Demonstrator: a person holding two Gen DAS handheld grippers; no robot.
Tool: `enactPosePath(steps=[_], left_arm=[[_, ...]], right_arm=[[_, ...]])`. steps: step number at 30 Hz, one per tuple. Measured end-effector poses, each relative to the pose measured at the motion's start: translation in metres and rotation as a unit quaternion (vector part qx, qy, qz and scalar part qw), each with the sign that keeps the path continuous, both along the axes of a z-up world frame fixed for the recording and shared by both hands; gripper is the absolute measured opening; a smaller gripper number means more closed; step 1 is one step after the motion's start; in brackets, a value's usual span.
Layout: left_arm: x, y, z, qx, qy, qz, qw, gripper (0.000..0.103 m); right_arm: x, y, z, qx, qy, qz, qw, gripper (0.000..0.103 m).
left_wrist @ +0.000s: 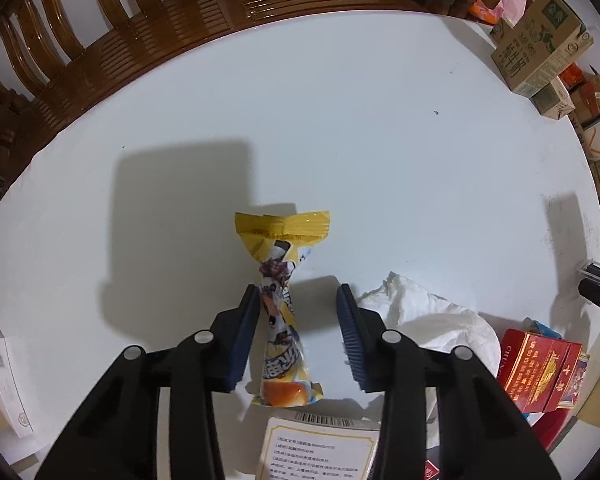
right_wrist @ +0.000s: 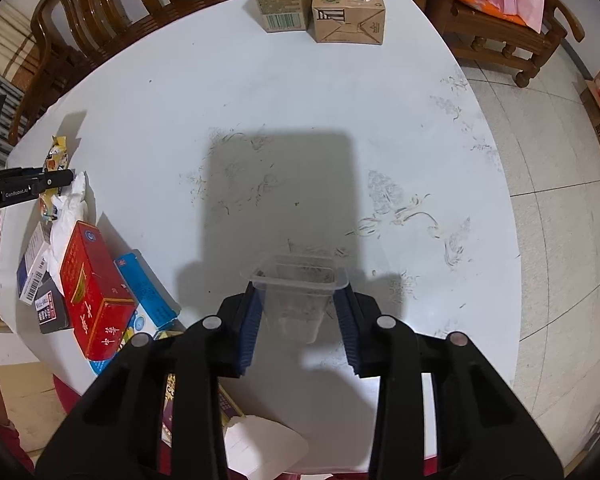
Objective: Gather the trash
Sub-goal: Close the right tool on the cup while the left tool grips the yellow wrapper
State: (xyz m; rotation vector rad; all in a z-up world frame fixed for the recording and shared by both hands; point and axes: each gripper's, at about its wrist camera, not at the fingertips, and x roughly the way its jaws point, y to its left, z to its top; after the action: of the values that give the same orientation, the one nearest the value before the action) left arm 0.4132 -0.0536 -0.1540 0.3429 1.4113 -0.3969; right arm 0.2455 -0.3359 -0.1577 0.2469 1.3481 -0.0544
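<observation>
A yellow snack wrapper [left_wrist: 281,304] lies on the white table [left_wrist: 340,128], between the fingers of my left gripper [left_wrist: 298,294]. The left gripper is open; its left pad is close to the wrapper, the right pad stands apart. A crumpled white tissue [left_wrist: 432,316] lies just right of it. My right gripper [right_wrist: 298,294] has a clear plastic cup [right_wrist: 300,296] between its blue pads, which touch the cup's sides. The left gripper [right_wrist: 66,178] and wrapper [right_wrist: 56,154] also show in the right wrist view.
A red box [left_wrist: 540,368] and a blue packet [right_wrist: 148,288] lie near the tissue, with a barcoded white card [left_wrist: 320,448] and small boxes [right_wrist: 32,264]. Cardboard cartons [right_wrist: 340,4] stand at the far table edge. Wooden chairs [left_wrist: 80,40] surround the table.
</observation>
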Motion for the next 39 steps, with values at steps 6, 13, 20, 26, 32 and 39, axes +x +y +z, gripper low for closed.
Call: enactPosePath(steps=[6,13,20,26,32,39], left_arm=[[0.001,-0.002,0.0,0.006,0.003,0.013,0.9999,0.014],[0.002,0.002,0.001,0.012,-0.001,0.033,0.9994,0.012],[0.004,0.012,0.013,-0.004,-0.013,0.054,0.9984,0.011],[0.0,0.014,0.019,-0.006,-0.027,0.066,0.9975,0.008],[-0.012,0.014,0.037,-0.017,-0.056,0.063,0.9963,0.008],[-0.025,0.017,0.064,-0.033,-0.082,0.06,0.9943,0.008]], right_arm=[[0.0,0.006,0.001,-0.013,-0.003,0.012,1.0,0.032],[0.0,0.014,0.012,-0.04,-0.023,0.029,0.999,0.032],[-0.002,0.019,0.023,-0.055,-0.045,0.036,0.997,0.032],[-0.001,0.025,0.03,-0.059,-0.056,0.039,0.996,0.032],[-0.002,0.037,0.039,-0.061,-0.068,0.047,0.995,0.032],[-0.01,0.051,0.068,-0.068,-0.106,0.059,0.99,0.032]])
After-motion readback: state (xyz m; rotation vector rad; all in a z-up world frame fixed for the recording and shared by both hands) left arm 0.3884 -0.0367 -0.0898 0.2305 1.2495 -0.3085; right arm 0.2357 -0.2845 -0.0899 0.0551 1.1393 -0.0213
